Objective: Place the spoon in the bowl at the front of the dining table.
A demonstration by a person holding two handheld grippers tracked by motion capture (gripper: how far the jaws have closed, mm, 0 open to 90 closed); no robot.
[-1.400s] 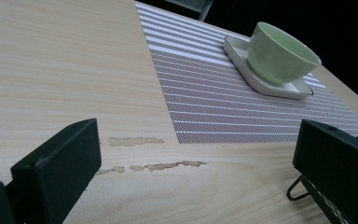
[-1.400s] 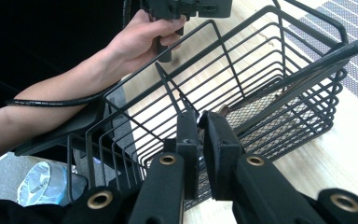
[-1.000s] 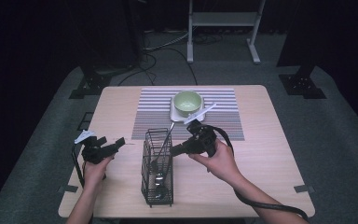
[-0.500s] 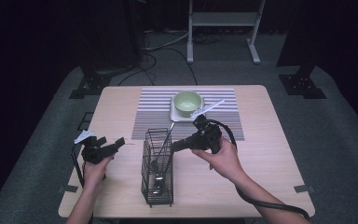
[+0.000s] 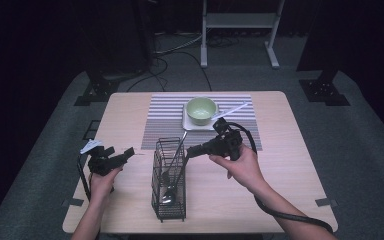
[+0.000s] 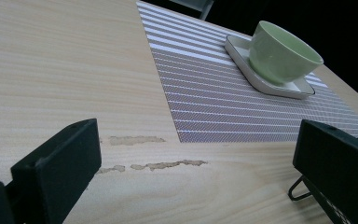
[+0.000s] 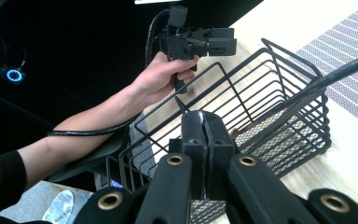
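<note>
Wire basket (image 5: pixel 169 181): light, stiff; best gripped at rim. Right gripper (image 5: pixel 189 152) clenched empty, left gripper (image 5: pixel 122 156) released.

**Black wire, pale wood, grey stripes**

The wire basket (image 5: pixel 169 182) is black, a silver spoon (image 5: pixel 169 186) inside it; both tools, left (image 5: pixel 128 152) and right (image 5: pixel 189 151), are black; the surface (image 5: pixel 290 170) is pale wood grain; the placemat (image 5: pixel 167 120) carries grey and white stripes; the cup (image 5: pixel 201 110) is light green on a white saucer (image 5: pixel 187 123).
</note>
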